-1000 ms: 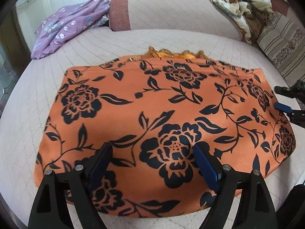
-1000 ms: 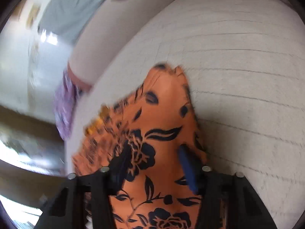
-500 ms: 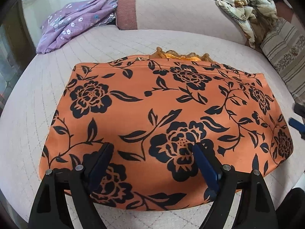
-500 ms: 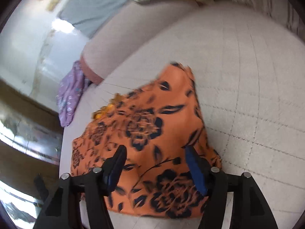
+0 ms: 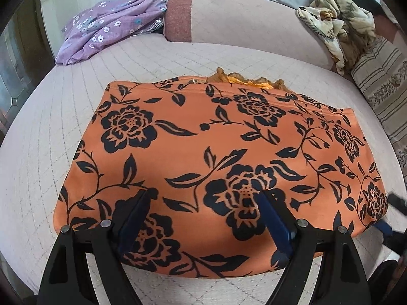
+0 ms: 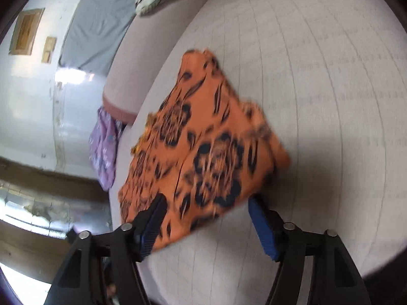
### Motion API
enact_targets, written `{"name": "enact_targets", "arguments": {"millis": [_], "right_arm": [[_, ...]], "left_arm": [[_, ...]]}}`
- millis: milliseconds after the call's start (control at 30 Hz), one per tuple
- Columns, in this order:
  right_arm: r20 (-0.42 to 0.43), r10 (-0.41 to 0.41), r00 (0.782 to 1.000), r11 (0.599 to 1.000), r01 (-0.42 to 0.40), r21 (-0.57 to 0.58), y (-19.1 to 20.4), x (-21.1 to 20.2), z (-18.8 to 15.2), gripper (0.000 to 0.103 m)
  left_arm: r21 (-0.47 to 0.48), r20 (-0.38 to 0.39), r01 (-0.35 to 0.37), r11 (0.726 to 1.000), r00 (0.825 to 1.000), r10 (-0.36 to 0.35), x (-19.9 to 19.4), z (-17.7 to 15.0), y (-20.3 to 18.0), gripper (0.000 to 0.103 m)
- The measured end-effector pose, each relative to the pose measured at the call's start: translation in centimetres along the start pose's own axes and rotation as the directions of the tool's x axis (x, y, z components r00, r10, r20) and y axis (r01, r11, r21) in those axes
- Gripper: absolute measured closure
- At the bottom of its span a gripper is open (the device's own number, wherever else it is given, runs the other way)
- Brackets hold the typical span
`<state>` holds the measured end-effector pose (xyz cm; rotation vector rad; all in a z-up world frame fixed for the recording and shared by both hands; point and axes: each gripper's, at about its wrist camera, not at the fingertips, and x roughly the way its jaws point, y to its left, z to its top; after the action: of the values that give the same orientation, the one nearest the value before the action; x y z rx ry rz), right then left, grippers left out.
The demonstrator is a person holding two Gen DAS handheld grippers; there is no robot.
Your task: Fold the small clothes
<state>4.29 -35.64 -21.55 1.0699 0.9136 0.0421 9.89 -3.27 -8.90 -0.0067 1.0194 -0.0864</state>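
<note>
My left gripper (image 5: 203,218) hovers agape over the near hem of the orange floral garment (image 5: 216,157), folded flat mid-mattress (image 5: 38,152). My right gripper (image 6: 206,218), jaws just widening, holds nothing. Next fold: pinch both near corners evenly.

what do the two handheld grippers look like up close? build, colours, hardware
Both match. The left gripper has black angular finger arms with triangular cut-outs, round silver bolt heads at the pivots, and dark blue pads lining the inner faces. The right gripper is the same, its blue pads visibly ribbed. No cables, markings or sleeves show.
</note>
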Motion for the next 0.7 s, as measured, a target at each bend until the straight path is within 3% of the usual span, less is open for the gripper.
{"name": "enact_targets", "arguments": {"millis": [200,267,333,433,533,600,700], "right_arm": [[0.070,0.030,0.997,0.996,-0.036,0.086,-0.8,1.0,1.9,0.029],[0.080,0.022,0.997,0.998,-0.027,0.060,-0.5,1.3,2.1,0.029],[0.080,0.012,0.997,1.000,-0.014,0.026,0.3,1.6,2.5,0.030],[0.079,0.014,0.997,1.000,-0.015,0.016,0.9,1.4,2.6,0.030],[0.086,-0.018,0.996,0.999,0.020,-0.028,1.5,1.6,2.4,0.028],[0.075,-0.028,0.997,0.999,0.030,-0.027,1.2,2.2,2.5,0.028],[0.092,-0.039,0.995,0.997,0.045,-0.064,1.7,2.5,2.7,0.031]], "left_arm": [[0.037,-0.004,-0.009,0.999,1.000,0.009,0.8,0.0,-1.3,0.016],[0.075,-0.036,-0.037,0.997,0.999,0.040,2.1,-0.5,-1.8,0.016],[0.099,-0.011,-0.050,0.994,0.999,0.051,1.8,-0.6,-2.1,0.015],[0.049,-0.003,-0.001,0.999,1.000,0.001,0.7,0.0,-1.6,0.015],[0.035,0.040,-0.007,0.999,0.999,0.005,0.2,0.5,-1.4,0.015],[0.073,-0.030,-0.013,0.997,0.999,0.015,2.0,0.1,-2.0,0.015],[0.116,0.006,-0.048,0.992,0.999,0.048,2.2,-0.4,-2.6,0.013]]}}
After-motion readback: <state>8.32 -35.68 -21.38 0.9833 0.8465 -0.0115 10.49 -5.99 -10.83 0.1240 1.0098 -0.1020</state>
